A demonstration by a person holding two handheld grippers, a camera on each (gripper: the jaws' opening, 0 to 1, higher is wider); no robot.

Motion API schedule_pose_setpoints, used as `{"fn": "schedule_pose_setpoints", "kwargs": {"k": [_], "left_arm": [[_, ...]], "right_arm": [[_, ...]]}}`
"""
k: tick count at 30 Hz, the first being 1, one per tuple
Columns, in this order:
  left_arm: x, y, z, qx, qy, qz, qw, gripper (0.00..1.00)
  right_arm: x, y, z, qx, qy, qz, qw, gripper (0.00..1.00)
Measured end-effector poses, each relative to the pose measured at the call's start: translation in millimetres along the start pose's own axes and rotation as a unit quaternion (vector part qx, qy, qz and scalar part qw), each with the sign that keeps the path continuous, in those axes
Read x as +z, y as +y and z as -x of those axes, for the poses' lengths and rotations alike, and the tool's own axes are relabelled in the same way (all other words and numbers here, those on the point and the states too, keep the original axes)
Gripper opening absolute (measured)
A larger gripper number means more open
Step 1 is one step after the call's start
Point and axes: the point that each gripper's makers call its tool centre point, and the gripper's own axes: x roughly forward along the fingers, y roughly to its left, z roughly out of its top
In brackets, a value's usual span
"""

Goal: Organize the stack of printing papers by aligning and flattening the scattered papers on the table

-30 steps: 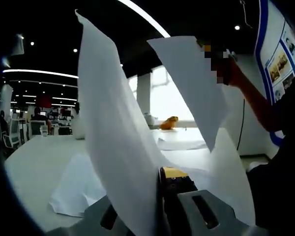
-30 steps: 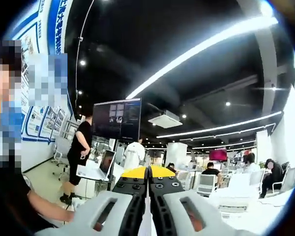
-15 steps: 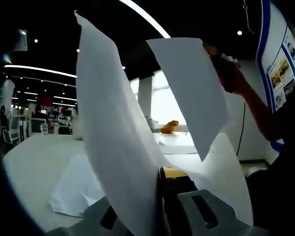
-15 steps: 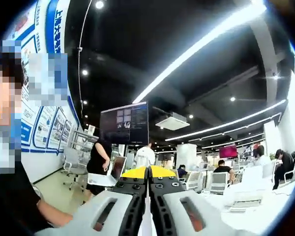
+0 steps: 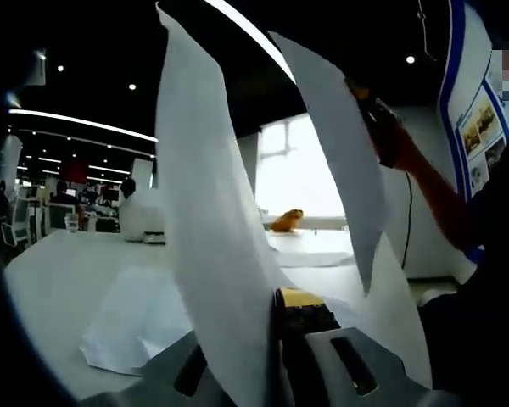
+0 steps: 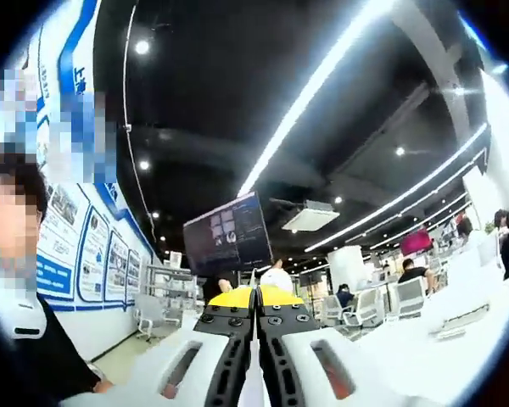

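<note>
Left gripper (image 5: 276, 339) has its jaws clamped on a tall sheet (image 5: 212, 237); the right gripper (image 6: 256, 315) pinches a second sheet (image 5: 339, 153) beside it. More papers (image 5: 131, 326) lie crumpled on the roomy white surface (image 5: 59, 271).

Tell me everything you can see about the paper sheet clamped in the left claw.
The paper sheet is plain white, thin and blank on the side shown. It is pinched at its lower end between the jaws of the left claw and rises steeply from there, curving to a pointed corner near the top of the left gripper view. It hangs lifted above the white table.
</note>
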Motion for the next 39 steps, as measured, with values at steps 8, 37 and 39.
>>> {"fn": "schedule_pose_setpoints", "kwargs": {"k": [8, 37, 39], "left_arm": [[5.2, -0.2, 3, -0.014, -0.016, 0.02, 0.9996, 0.07], [20.5, -12.1, 2, -0.058, -0.057, 0.081, 0.9934, 0.15], [22.1, -11.5, 3, -0.059, -0.061, 0.089, 0.9924, 0.17]], "right_arm": [[-50.9, -58, 2, -0.038, 0.018, -0.068, 0.9968, 0.0], [-95.2, -70, -1, -0.083, -0.011, -0.091, 0.9924, 0.0], [-96.4, -69, -3, -0.087, -0.014, -0.09, 0.9921, 0.0]]}}
